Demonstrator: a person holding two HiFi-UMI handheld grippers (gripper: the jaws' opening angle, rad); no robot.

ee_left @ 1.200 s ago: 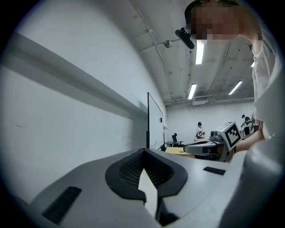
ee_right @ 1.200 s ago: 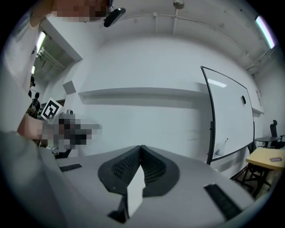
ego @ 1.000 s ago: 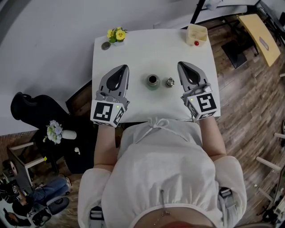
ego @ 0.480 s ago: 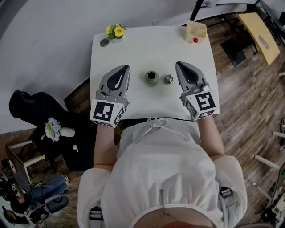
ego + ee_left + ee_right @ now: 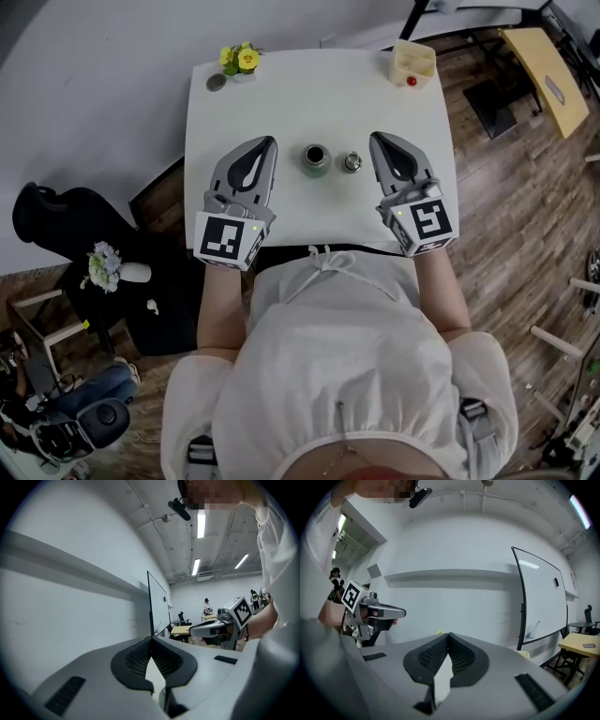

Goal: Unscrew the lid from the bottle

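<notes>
In the head view a small green bottle (image 5: 316, 159) stands open-mouthed in the middle of the white table (image 5: 281, 103). Its small metal lid (image 5: 352, 162) rests on the table just right of it, apart from the bottle. My left gripper (image 5: 267, 142) hovers left of the bottle, jaws shut and empty. My right gripper (image 5: 376, 139) hovers right of the lid, also shut with nothing in it. Both gripper views look over the shut jaws at the room's walls; neither shows bottle or lid. The right gripper (image 5: 197, 629) shows in the left gripper view, the left gripper (image 5: 396, 613) in the right gripper view.
A small pot of yellow flowers (image 5: 239, 60) and a grey disc (image 5: 216, 82) sit at the table's far left corner. A cream cup with a red item (image 5: 412, 64) stands at the far right corner. A black chair (image 5: 56, 225) is left of the table; wooden floor lies to the right.
Both grippers keep their places either side of the bottle and stay shut. The head camera has shifted slightly, so the table sits a little higher in the picture.
</notes>
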